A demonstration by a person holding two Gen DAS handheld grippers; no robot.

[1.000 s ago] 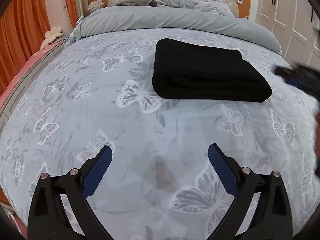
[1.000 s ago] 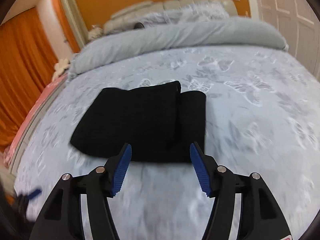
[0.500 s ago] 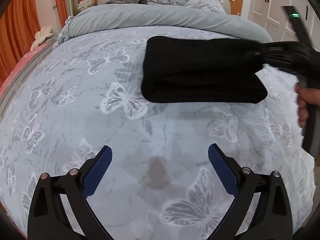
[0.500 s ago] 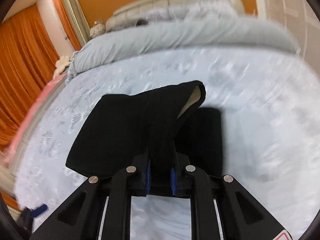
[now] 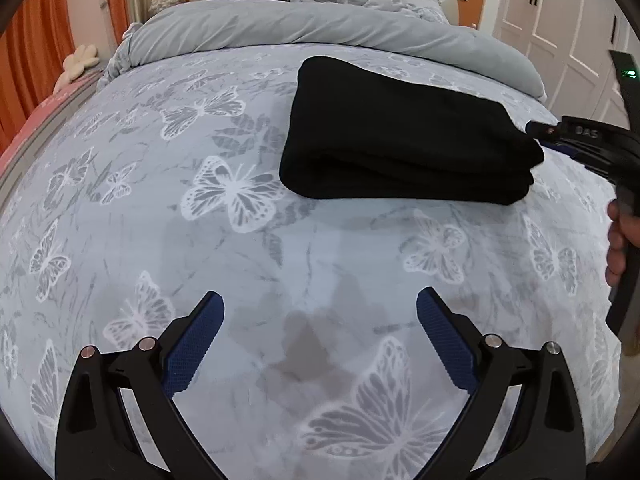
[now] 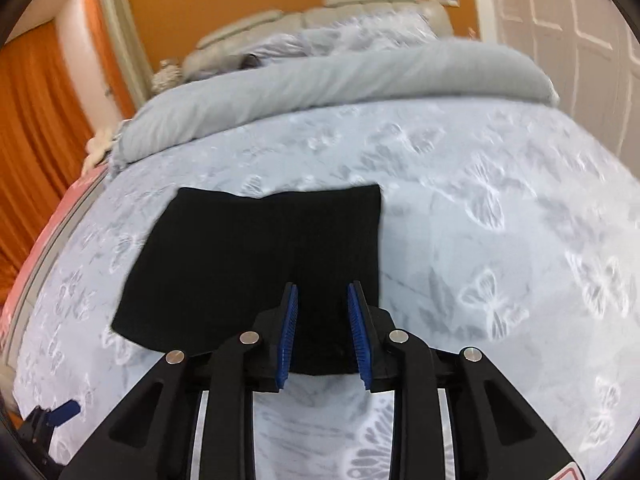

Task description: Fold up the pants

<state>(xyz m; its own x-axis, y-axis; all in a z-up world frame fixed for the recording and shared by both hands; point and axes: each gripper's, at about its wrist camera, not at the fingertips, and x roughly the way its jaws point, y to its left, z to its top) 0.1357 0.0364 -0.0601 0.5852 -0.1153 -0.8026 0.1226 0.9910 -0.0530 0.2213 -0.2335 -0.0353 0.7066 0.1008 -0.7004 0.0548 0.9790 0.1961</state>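
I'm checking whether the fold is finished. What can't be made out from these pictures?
- Pants underside: hidden against the bedspread in both views.
- Pants' near edge, right wrist view: covered by the right claw.
- Right wrist view: blurred, fabric layers unreadable.
- Hand: cut off by the picture edge.

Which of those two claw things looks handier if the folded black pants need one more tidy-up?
The right gripper, probably. Its jaws, just easing apart, straddle the near edge of the black pants. The left gripper hangs open over bare bedspread, apart from them.
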